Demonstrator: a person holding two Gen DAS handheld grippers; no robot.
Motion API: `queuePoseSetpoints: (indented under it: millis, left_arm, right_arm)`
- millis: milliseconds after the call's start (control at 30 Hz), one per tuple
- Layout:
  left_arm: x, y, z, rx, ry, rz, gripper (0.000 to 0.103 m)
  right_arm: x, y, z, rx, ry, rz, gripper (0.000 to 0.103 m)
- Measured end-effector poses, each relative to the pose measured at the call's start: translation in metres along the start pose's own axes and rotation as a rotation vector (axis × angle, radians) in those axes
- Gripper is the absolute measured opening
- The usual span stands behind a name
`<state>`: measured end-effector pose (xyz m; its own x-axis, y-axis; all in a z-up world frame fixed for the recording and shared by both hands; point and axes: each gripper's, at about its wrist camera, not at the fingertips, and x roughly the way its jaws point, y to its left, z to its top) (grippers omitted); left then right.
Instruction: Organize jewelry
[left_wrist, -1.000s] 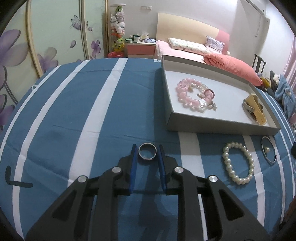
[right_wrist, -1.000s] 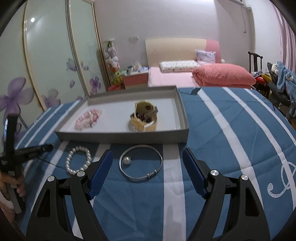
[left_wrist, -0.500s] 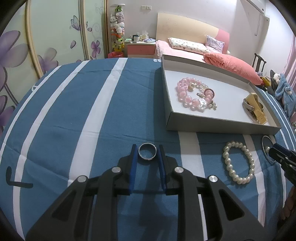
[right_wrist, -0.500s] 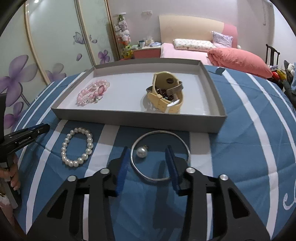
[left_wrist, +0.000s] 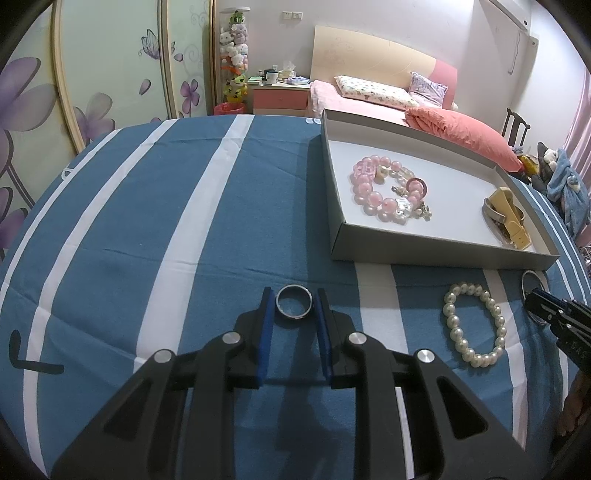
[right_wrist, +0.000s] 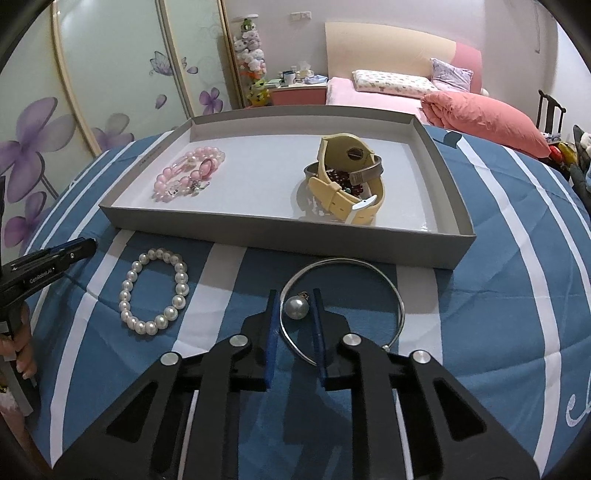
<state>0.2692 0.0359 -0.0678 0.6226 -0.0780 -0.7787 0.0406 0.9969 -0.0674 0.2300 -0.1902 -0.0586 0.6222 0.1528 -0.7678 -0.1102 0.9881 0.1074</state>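
Note:
My left gripper (left_wrist: 294, 301) is shut on a silver ring (left_wrist: 294, 306) just above the blue striped cloth. My right gripper (right_wrist: 294, 304) has closed around the pearl (right_wrist: 295, 307) of a silver bangle (right_wrist: 384, 284) lying in front of the grey tray (right_wrist: 280, 230); its pads sit at the pearl's sides. A white pearl bracelet (right_wrist: 155, 295) lies on the cloth left of the bangle, and shows in the left wrist view (left_wrist: 474, 325). The tray (left_wrist: 436, 254) holds a pink bead bracelet (left_wrist: 373, 190) and a yellow watch (left_wrist: 508, 218).
The tray also holds the pink bracelet (right_wrist: 188, 177) and the yellow watch (right_wrist: 347, 192) with a grey band and dark beads. The left gripper's tip (right_wrist: 55, 254) shows at the left edge. A bed and nightstand stand behind the table.
My right gripper has moved down and forward to the bangle and narrowed from wide open to close around its pearl. My left gripper has stayed still, holding the ring.

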Motion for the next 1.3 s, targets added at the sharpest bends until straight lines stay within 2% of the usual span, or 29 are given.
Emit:
queuePoseSetpoints:
  millis: [267,767,900,1100,1300]
  left_arm:
    - [0.0,0.001,0.0,0.0,0.0,-0.001,0.022]
    - [-0.002,-0.001,0.0,-0.006,-0.011,-0.008,0.022]
    - [-0.02,-0.01,0.002,0.004,-0.074,-0.028,0.022]
    - [-0.056,-0.04,0.005,0.057,-0.234,-0.048,0.022]
    - [-0.08,-0.071,0.004,0.106,-0.341,-0.066,0.022]
  right_arm:
    - [-0.005,-0.008,-0.001,0.038,-0.019,0.017,0.014]
    - [-0.037,-0.02,0.0,0.087,-0.161,0.015,0.014]
    - [-0.057,-0.02,0.003,0.076,-0.257,-0.009,0.014]
    - [-0.085,-0.021,0.008,0.076,-0.411,-0.042,0.014]
    - [-0.093,-0.015,0.015,0.077,-0.481,-0.049,0.014]
